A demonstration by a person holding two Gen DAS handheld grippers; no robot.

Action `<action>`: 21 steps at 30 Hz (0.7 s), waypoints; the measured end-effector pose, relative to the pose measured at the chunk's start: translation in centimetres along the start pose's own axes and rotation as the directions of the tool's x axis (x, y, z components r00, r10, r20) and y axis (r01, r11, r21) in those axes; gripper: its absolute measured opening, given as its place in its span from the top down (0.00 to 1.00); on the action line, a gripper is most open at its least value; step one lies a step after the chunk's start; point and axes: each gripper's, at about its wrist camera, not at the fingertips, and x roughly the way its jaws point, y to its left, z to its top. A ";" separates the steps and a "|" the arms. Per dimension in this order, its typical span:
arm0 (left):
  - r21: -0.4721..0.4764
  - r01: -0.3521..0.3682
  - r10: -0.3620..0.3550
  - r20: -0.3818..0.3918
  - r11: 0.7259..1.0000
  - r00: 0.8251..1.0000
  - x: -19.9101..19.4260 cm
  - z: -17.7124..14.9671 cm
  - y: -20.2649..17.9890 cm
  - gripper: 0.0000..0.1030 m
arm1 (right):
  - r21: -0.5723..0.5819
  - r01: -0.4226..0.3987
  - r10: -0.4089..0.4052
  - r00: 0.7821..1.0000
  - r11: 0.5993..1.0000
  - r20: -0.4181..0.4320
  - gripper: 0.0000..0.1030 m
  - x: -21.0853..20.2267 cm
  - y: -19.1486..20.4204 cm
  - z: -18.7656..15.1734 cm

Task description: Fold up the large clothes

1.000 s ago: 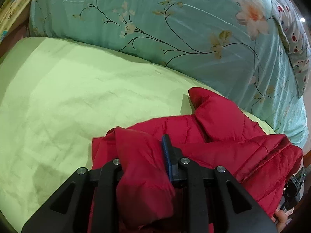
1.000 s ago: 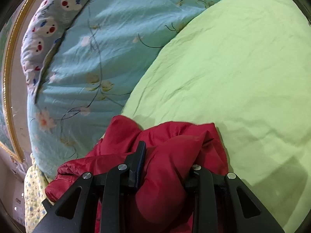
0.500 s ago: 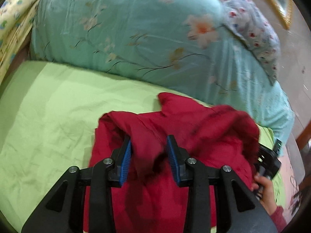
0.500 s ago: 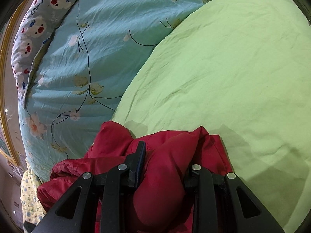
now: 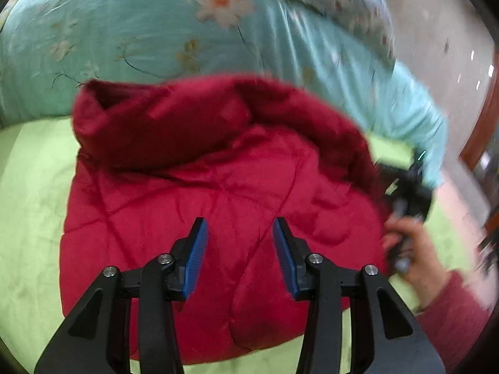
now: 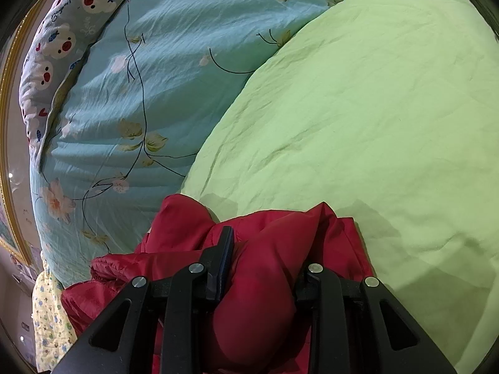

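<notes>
Red puffer jacket (image 5: 218, 187) lies bunched on green bed sheet (image 6: 374, 124), near the floral quilt (image 6: 156, 93). Left claw (image 5: 238, 243) opening, released, hovering above the jacket. Right claw (image 6: 265, 268) clenched on a jacket fold.

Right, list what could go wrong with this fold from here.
1. The left gripper is opening with nothing pinched, so the red jacket is held only by the right gripper; the puffy fold could spring back open.
2. The right gripper clamps a thick bunch of fabric, so pulling might drag the whole jacket across the green sheet.
3. The jacket's top edge lies near the floral quilt and may ride up onto it.
</notes>
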 end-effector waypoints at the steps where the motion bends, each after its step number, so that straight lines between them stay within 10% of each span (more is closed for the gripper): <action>1: 0.025 -0.042 0.042 -0.011 0.999 0.999 1.0 -0.2 -0.3 0.60 | -0.013 0.000 0.000 1.000 1.000 0.000 0.69 -0.2 0.3 0.0; 11: 0.035 -0.183 0.183 -0.015 0.983 0.983 5.7 -0.5 0.3 0.59 | -0.352 0.000 0.062 0.985 0.936 0.163 0.32 -10.2 7.3 -2.8; 21: 0.011 -0.195 0.195 -0.054 0.981 0.979 7.2 0.9 0.8 0.59 | -0.705 0.094 -0.202 0.977 0.703 -0.071 0.30 -1.7 12.7 -7.7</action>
